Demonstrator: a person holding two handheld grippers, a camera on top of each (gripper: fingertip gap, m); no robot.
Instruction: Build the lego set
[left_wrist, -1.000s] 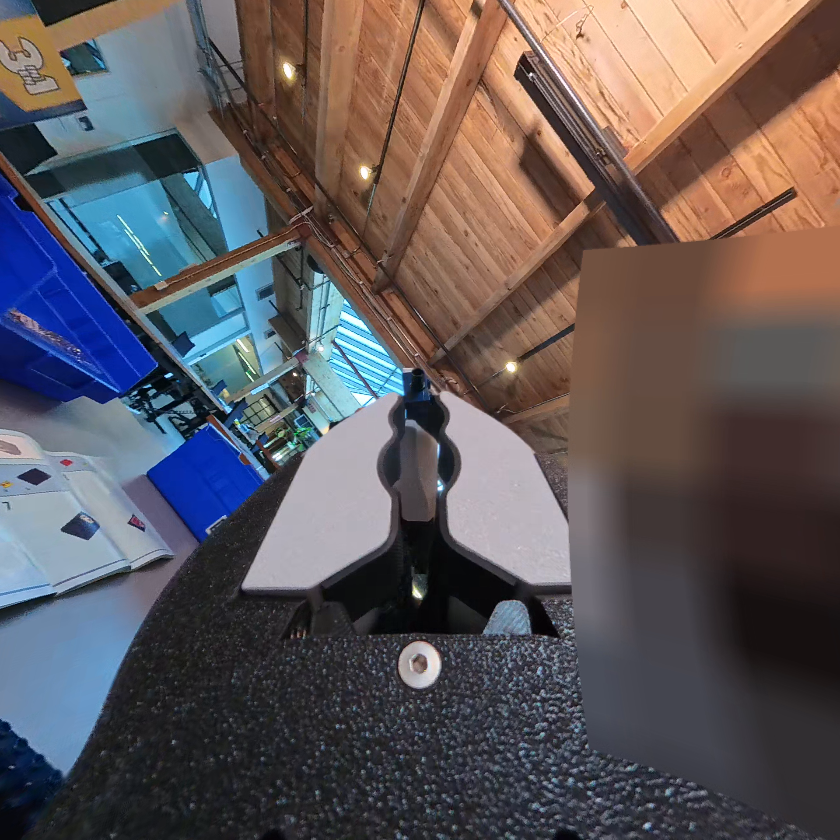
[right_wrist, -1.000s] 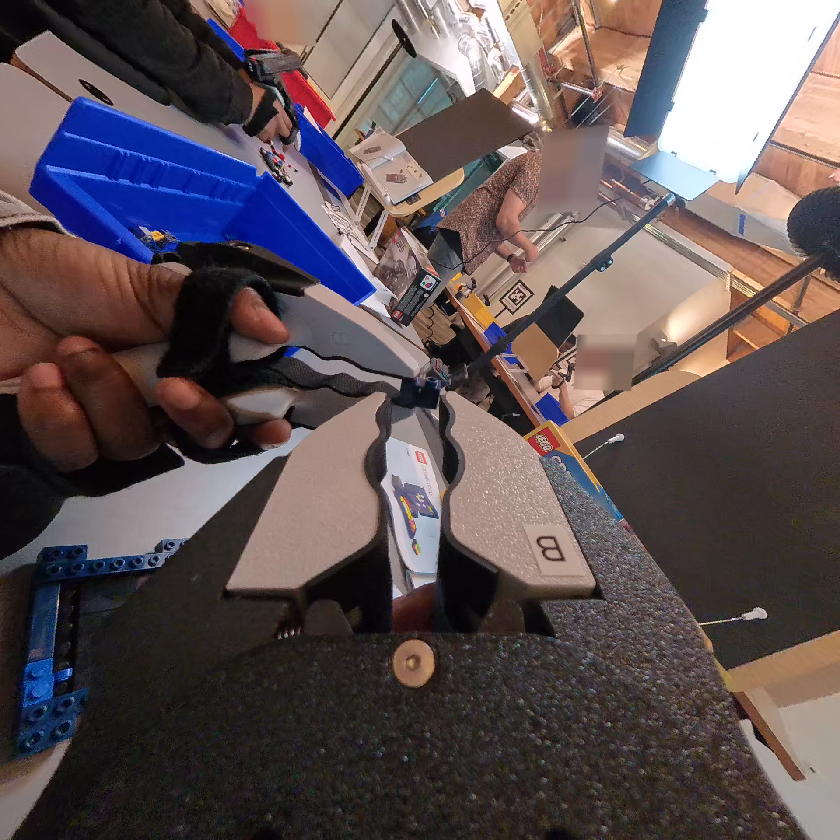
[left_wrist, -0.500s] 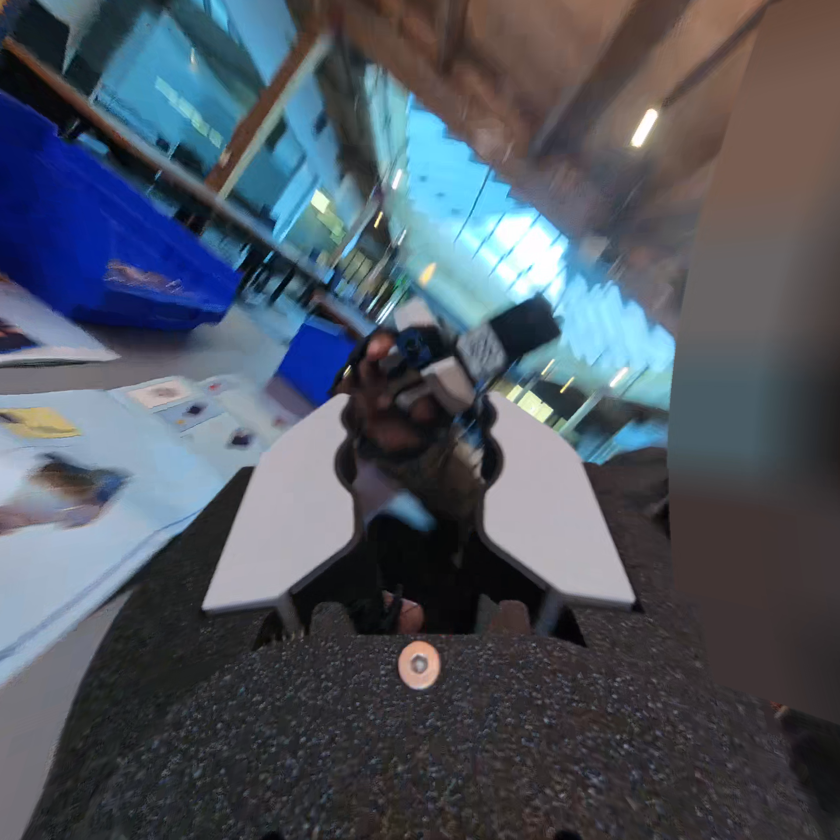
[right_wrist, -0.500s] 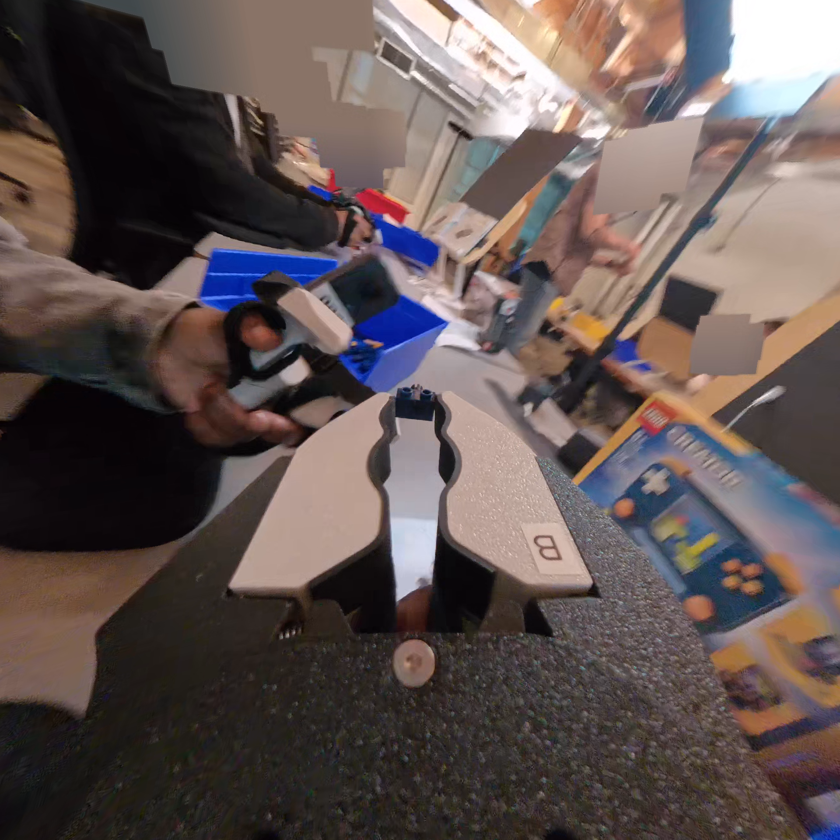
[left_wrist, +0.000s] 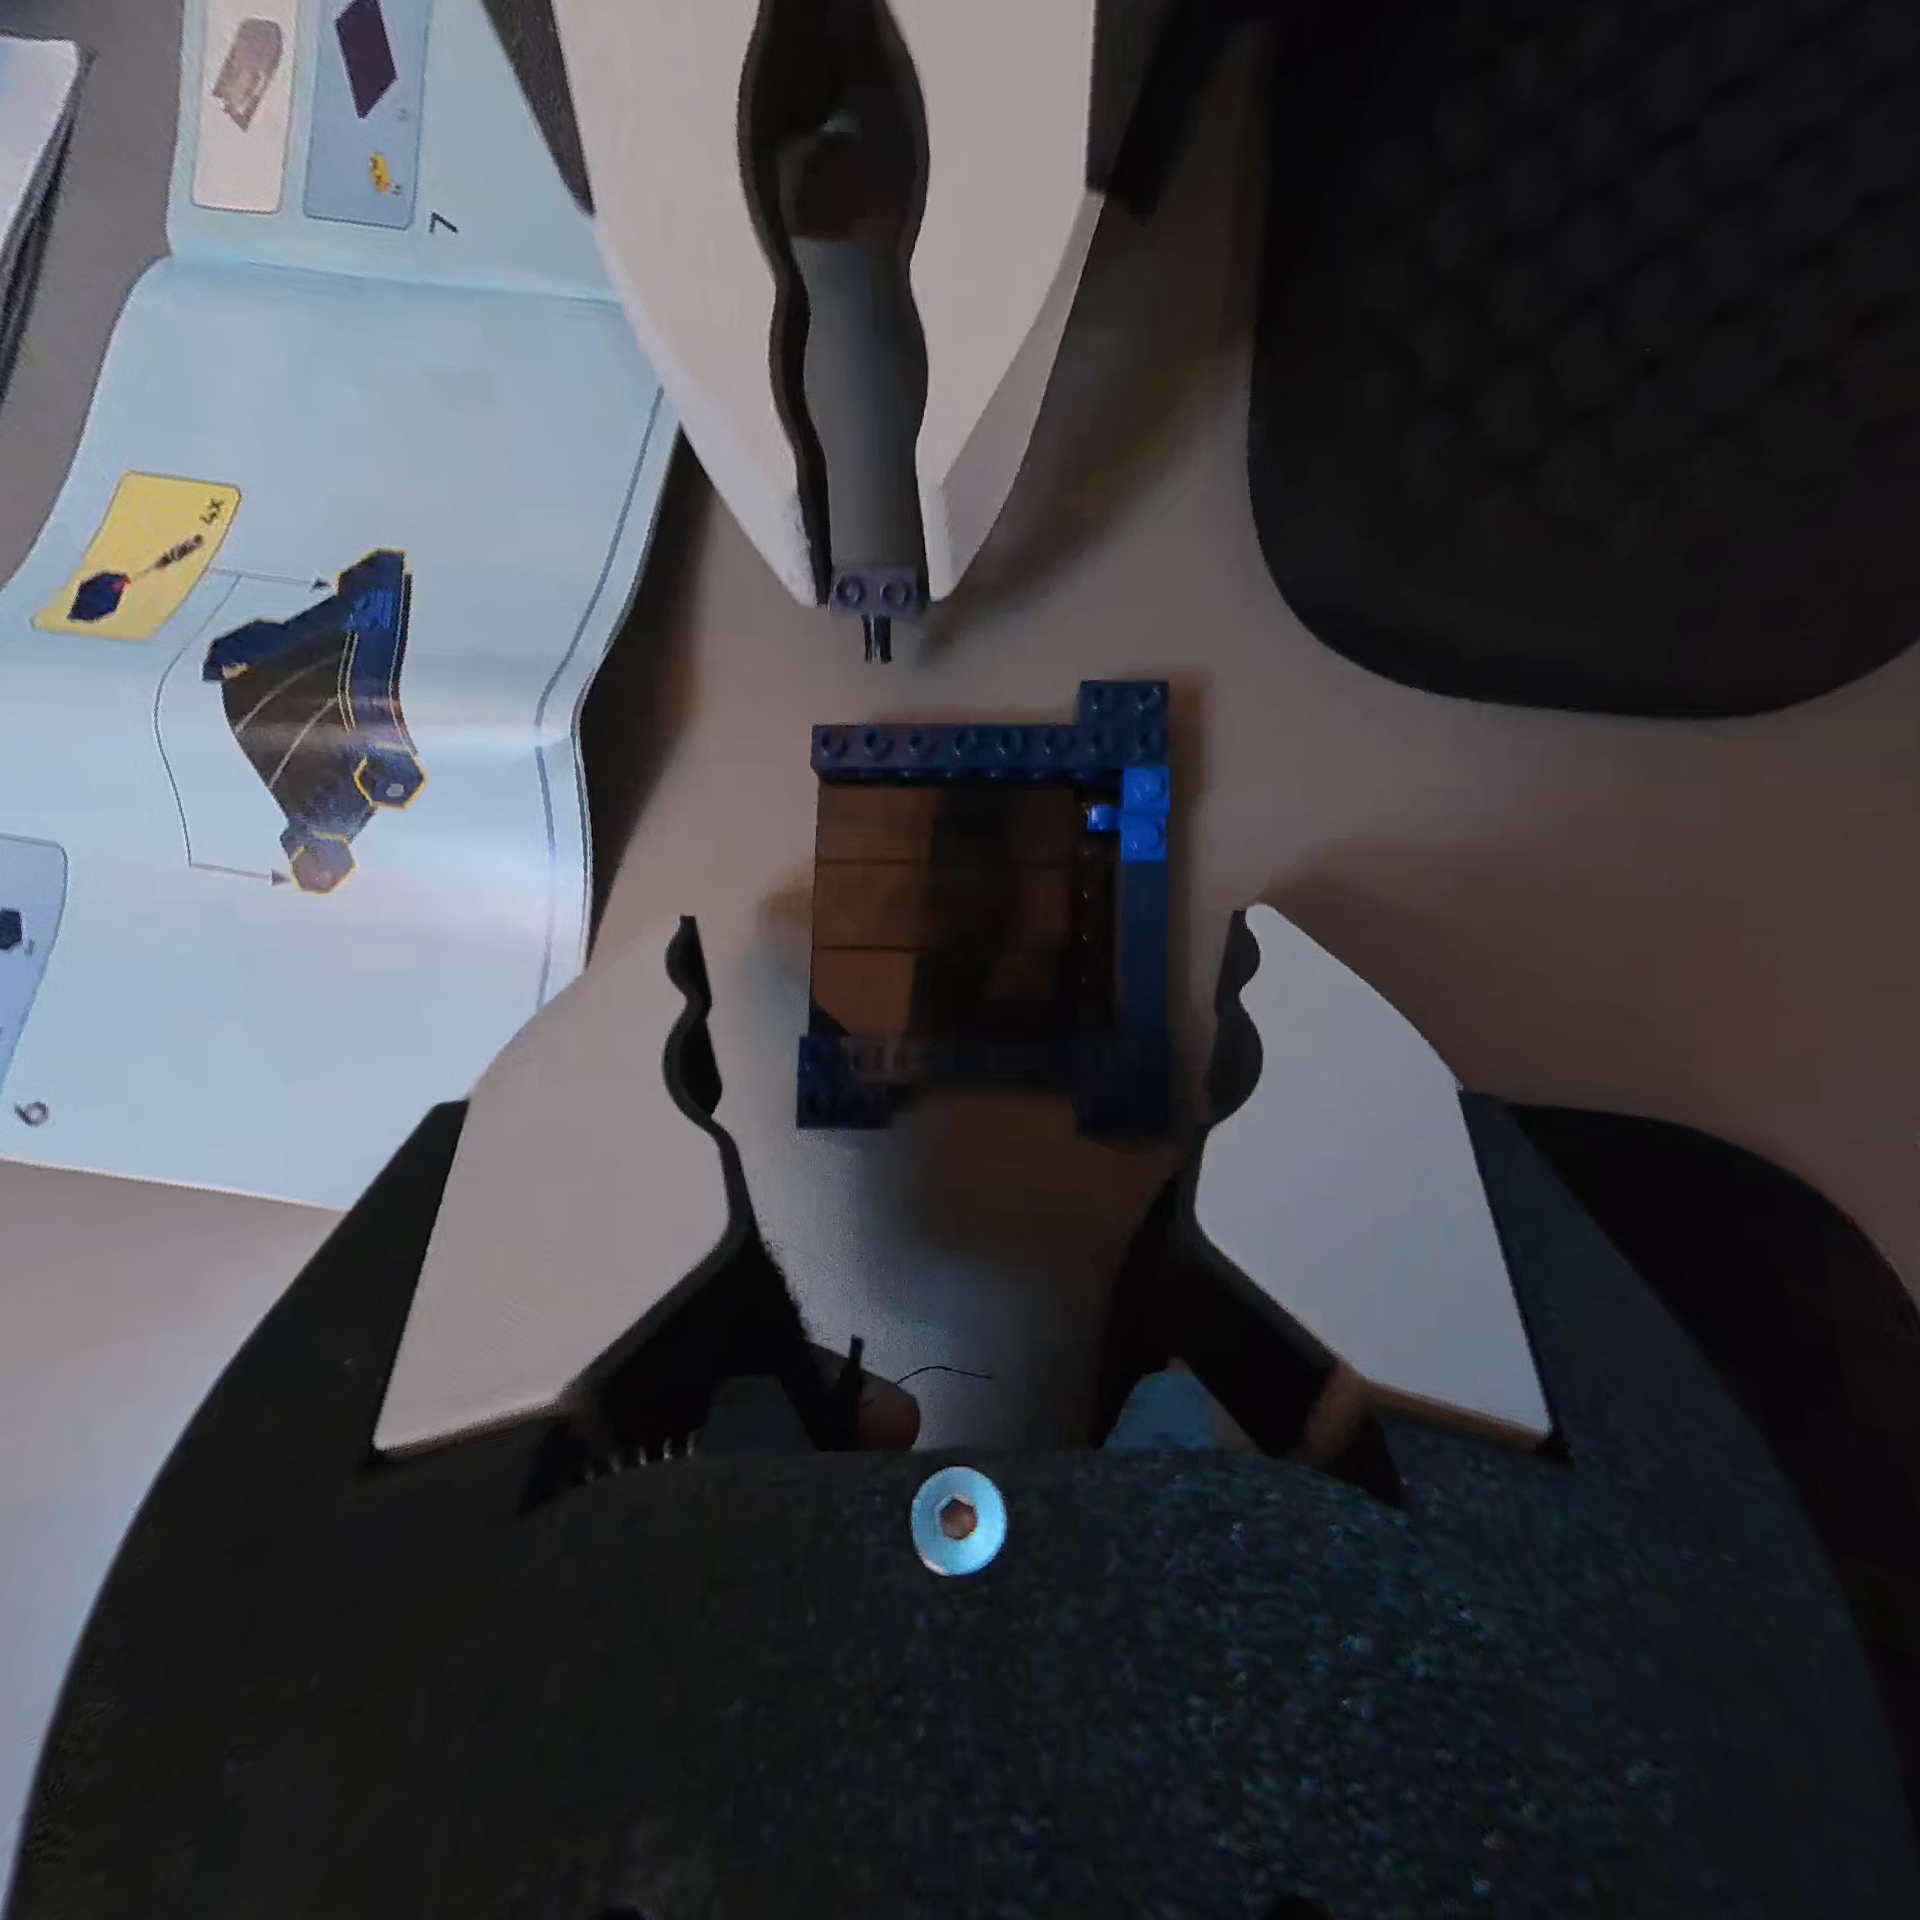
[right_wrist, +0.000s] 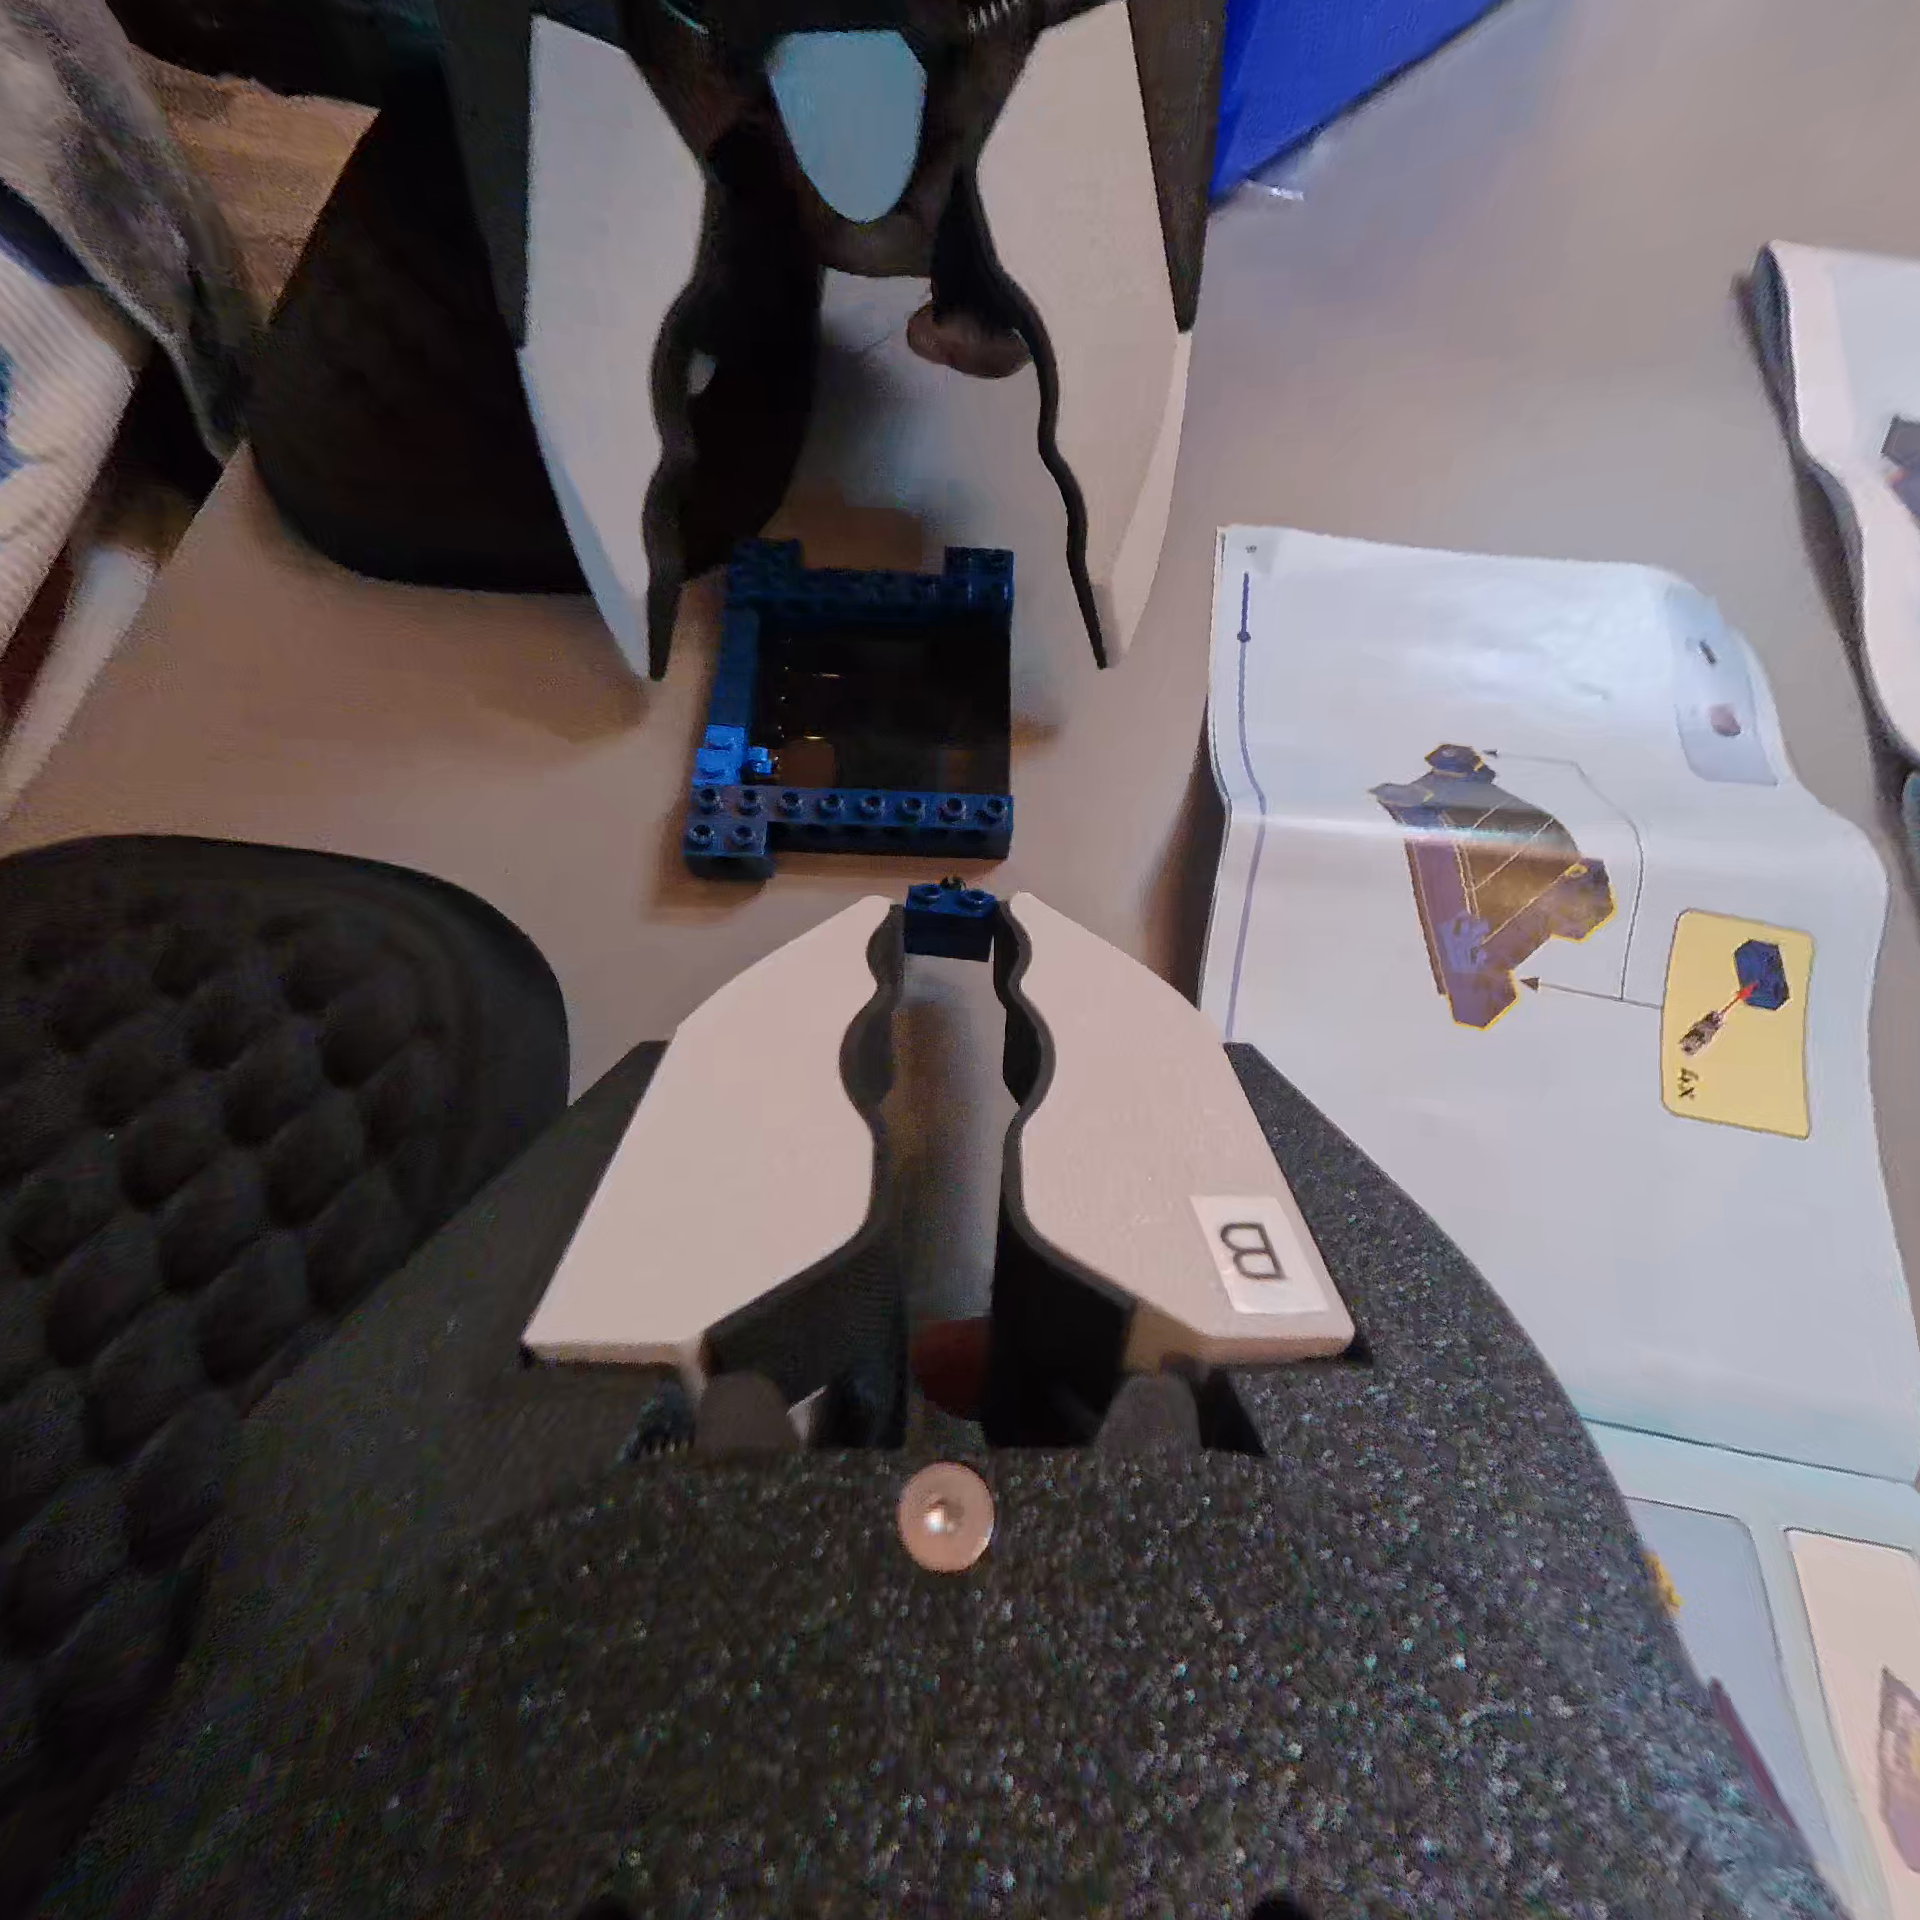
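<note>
Two grippers facing across a brick frame

Right gripper is pinching a small dark blue brick at its fingertips, just beside the blue frame lying on the table. Left gripper is standing wide, straddling the frame without touching. Judgement: brick light, rigid, slick; its flat sides are serving as the hold.

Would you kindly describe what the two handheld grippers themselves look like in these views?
Both grippers, the left gripper and the right gripper, have a black, grainy-textured body with a silver hex screw at its middle. Their fingers are broad, pale grey plates tapering forward, edged inside by wavy black pads. The right one carries a white sticker.
</note>
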